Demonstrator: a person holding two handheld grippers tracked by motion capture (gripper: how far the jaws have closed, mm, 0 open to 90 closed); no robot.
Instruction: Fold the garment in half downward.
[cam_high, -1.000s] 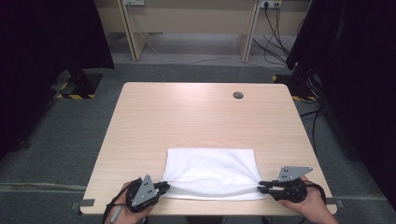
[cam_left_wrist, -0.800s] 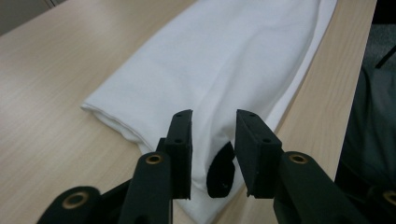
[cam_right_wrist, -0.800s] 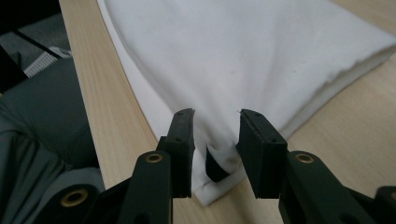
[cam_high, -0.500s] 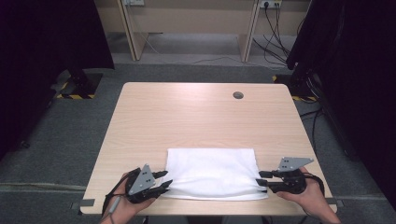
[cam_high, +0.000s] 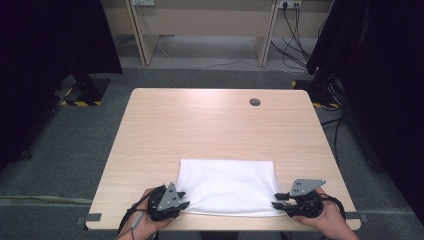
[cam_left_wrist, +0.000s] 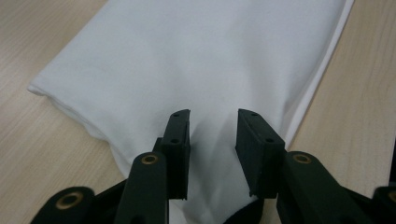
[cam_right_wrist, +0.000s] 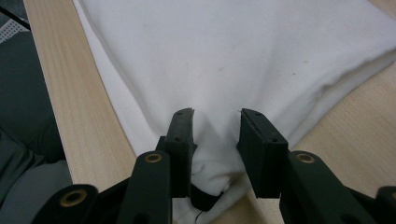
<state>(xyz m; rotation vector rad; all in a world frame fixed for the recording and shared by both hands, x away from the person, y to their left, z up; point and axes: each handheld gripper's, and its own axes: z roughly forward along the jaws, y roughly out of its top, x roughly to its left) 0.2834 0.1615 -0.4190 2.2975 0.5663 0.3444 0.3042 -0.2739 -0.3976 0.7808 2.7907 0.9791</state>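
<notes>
Change: both grippers have edged inward to the cloth's near corners since a second ago; cloth unmoved. Likely a grasp being set up, judged only.
Left gripper (cam_high: 183, 204): jaws apart, straddling the cloth's (cam_high: 227, 186) near-left corner; not clamped.
Cloth: folded, white, flat at the table's (cam_high: 210, 125) near edge, between the grippers.
Right gripper (cam_high: 276, 204): jaws apart around the bunched near-right corner; no grip yet.

Light wooden table (cam_high: 210, 125); grey carpet floor (cam_high: 75, 145); wooden desks (cam_high: 200, 20) behind.
</notes>
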